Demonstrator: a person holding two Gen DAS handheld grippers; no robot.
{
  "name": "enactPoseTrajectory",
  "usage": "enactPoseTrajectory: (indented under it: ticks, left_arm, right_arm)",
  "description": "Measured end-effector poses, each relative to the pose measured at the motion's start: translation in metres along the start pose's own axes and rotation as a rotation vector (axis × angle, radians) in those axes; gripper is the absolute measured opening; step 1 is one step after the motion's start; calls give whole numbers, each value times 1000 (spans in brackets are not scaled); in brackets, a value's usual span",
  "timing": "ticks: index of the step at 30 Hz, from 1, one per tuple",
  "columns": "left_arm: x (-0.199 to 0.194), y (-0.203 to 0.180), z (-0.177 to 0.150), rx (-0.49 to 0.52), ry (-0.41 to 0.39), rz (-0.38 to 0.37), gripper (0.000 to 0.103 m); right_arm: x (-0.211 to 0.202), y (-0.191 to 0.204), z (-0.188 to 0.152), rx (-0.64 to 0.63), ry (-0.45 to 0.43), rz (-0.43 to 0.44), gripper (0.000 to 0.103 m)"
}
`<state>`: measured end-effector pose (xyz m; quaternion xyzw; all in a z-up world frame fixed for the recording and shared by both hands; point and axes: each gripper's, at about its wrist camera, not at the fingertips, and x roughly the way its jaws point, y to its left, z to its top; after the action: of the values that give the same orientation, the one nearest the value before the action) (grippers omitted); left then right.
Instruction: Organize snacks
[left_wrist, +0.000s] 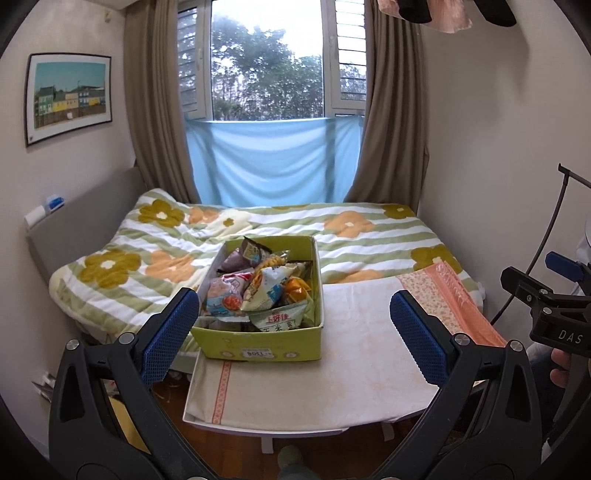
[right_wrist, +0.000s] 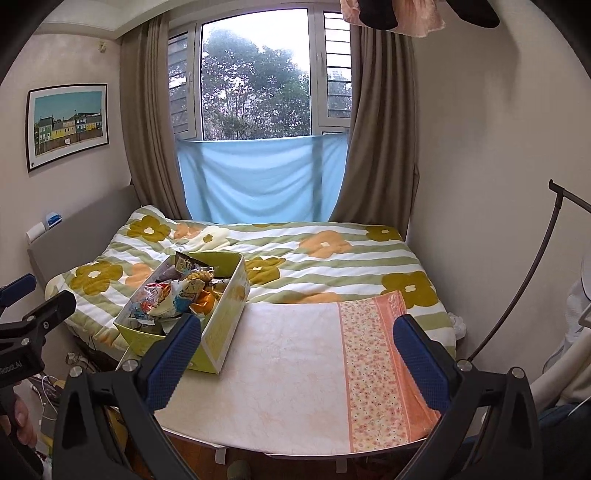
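Left wrist view: the left gripper (left_wrist: 291, 317) is spread wide, holding nothing. The green box (left_wrist: 258, 347) of snack bags (left_wrist: 258, 288) sits at 12 o'clock, on the table's (left_wrist: 362, 369) left edge. A bump could tip it off.

Right wrist view: the right gripper (right_wrist: 295, 349) is spread too. The box sits at 10 o'clock. Piled bags could spill.

Ahead of the blue-padded left gripper (left_wrist: 293, 325), a lime-green box (left_wrist: 258, 341) holds multicoloured snack packets (left_wrist: 258, 284). The surface (left_wrist: 354, 350) wears cream cloth with an orange floral band; the quilt (left_wrist: 369, 236) beyond shows green-white stripes and olive flowers.
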<state>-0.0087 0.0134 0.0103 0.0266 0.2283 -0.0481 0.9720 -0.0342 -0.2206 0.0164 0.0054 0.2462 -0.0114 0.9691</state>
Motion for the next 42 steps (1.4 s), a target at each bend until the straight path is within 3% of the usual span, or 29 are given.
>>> enactPoseTrajectory:
  ticks: [42]
  left_arm:
    - [15,-9,7,6,10,-28,103]
  right_arm:
    - [14,-8,4,37,19,-16,103]
